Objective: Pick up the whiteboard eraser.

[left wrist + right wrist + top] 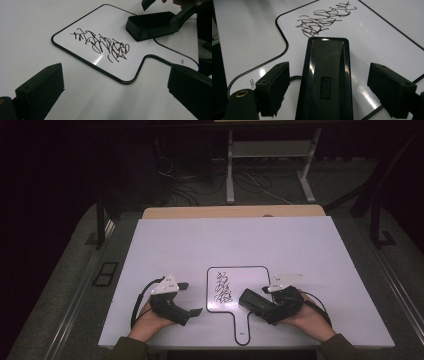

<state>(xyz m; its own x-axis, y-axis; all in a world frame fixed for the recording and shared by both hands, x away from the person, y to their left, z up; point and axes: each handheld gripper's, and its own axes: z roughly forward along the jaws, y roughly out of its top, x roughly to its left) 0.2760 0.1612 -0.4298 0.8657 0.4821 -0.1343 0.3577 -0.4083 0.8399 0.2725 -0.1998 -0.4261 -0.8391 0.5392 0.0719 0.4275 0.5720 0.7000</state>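
"deli" embossed on top of glossy black rectangular plastic eraser [325, 82]; also printed by handle of white black-rimmed paddle-shaped whiteboard [372, 42]. Black marker scribble [324, 18]: unreadable.

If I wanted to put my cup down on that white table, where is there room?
The far half of the white table, beyond the small whiteboard, is bare, and so are its far left and far right corners. The near edge is crowded: the left gripper, the whiteboard with the black eraser lying on it, and the right gripper around that eraser.
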